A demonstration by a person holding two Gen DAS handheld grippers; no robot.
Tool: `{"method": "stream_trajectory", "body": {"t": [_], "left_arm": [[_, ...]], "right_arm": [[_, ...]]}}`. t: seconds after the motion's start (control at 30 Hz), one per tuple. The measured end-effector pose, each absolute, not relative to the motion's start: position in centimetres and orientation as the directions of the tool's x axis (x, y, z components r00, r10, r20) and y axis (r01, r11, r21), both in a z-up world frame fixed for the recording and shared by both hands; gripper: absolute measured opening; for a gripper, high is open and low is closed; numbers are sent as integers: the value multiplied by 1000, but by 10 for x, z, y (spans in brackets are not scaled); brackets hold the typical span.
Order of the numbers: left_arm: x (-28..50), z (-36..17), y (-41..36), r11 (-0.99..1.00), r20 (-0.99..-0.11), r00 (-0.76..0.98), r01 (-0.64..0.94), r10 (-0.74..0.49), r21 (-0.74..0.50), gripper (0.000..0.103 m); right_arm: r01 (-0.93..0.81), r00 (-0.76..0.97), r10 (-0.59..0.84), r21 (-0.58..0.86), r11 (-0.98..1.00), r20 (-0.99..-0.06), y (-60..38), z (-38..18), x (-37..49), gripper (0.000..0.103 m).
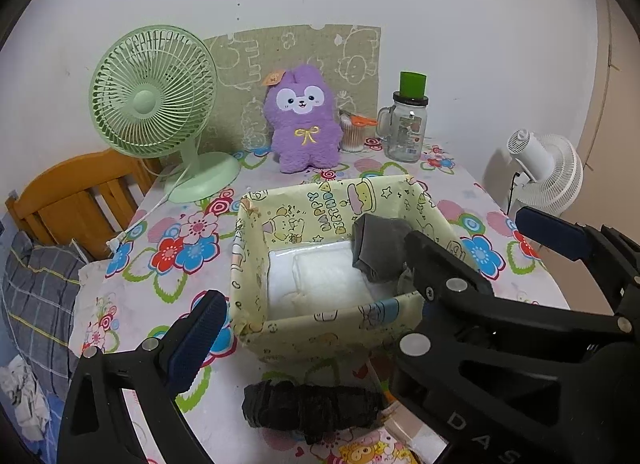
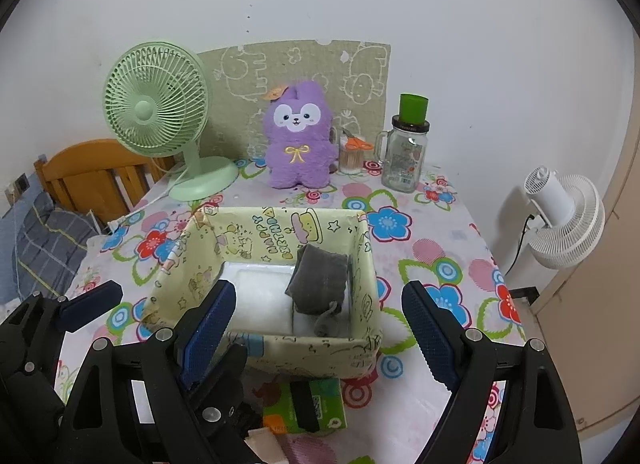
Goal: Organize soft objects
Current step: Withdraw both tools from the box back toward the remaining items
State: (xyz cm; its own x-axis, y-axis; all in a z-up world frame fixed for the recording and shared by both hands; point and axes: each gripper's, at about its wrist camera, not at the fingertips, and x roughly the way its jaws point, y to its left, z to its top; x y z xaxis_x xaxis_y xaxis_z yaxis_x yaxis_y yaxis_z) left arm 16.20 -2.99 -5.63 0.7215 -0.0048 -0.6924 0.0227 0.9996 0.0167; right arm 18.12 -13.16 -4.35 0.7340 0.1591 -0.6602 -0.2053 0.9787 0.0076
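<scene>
A yellow cartoon-print box [image 1: 320, 318] [image 2: 320, 356] stands mid-table. Inside it lie a folded grey cloth [image 1: 380, 248] [image 2: 318, 280] against the right wall and a white pad [image 1: 320, 280] [image 2: 260, 296]. A rolled black cloth [image 1: 312, 408] lies on the table before the box, between my left gripper's fingers. My left gripper [image 1: 312, 324] is open and empty above it. My right gripper [image 2: 320, 332] is open and empty over the box's near wall; it also shows at the right of the left wrist view [image 1: 552, 236]. A purple plush [image 1: 304, 119] [image 2: 298, 139] sits at the back.
A green desk fan [image 1: 156, 103] [image 2: 160, 107] stands back left. A glass jar with a green lid [image 1: 406, 123] [image 2: 404, 151] and a cotton-swab cup [image 1: 354, 133] stand back right. A green tissue pack [image 2: 316, 408] lies before the box. A white fan [image 2: 568, 215] and wooden chair [image 1: 76, 195] flank the table.
</scene>
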Motion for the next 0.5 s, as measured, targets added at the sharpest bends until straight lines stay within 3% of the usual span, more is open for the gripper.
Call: {"method": "stream_trajectory", "body": {"t": [0.5], "left_arm": [[129,-53,-32,999,-681,732,36,-21,7,99]], "right_arm": [[-238,734,189,14,971,-652,-132,-41,152,87]]}}
